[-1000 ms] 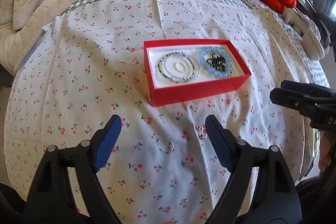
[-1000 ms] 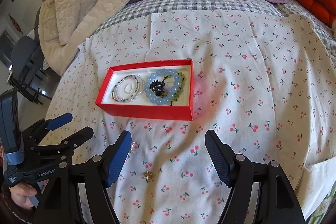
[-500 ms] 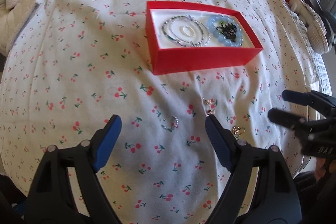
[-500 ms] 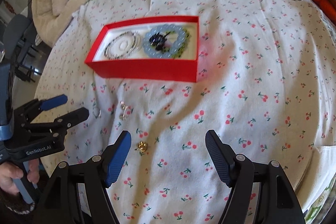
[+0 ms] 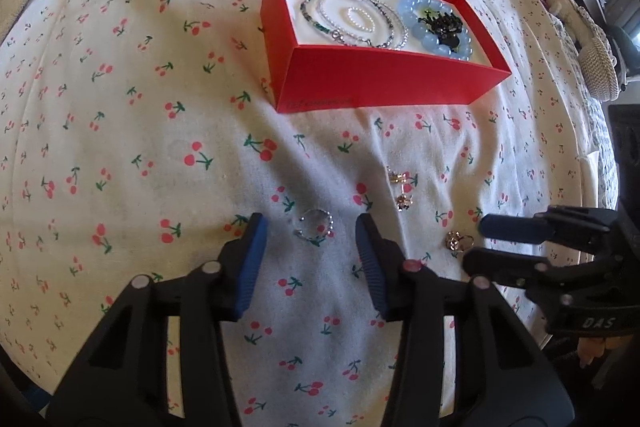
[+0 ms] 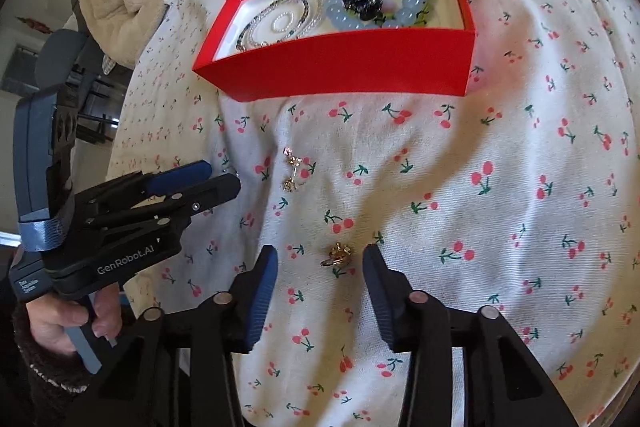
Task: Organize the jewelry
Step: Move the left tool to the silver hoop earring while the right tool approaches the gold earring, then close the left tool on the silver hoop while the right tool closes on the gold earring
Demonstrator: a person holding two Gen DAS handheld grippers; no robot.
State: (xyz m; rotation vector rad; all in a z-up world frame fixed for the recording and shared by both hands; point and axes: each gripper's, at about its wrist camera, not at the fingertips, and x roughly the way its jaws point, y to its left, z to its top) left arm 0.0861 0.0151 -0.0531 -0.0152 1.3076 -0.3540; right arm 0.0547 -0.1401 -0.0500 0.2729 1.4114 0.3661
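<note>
step: picking up loose bits | left gripper (image 5: 310,231) wide open around silver ring (image 5: 313,225) | right gripper (image 6: 320,259) wide open around gold earring (image 6: 338,254) | next: squeeze gently, carry to red box (image 5: 384,83), upper middle

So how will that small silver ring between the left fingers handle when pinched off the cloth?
The silver ring is a thin open band lying flat, so it probably weighs almost nothing. The left hand-held gripper has wide pads; the ring may slip or skate. The soft cherry-print cloth could give underneath, perhaps bunching into the grasp.
</note>
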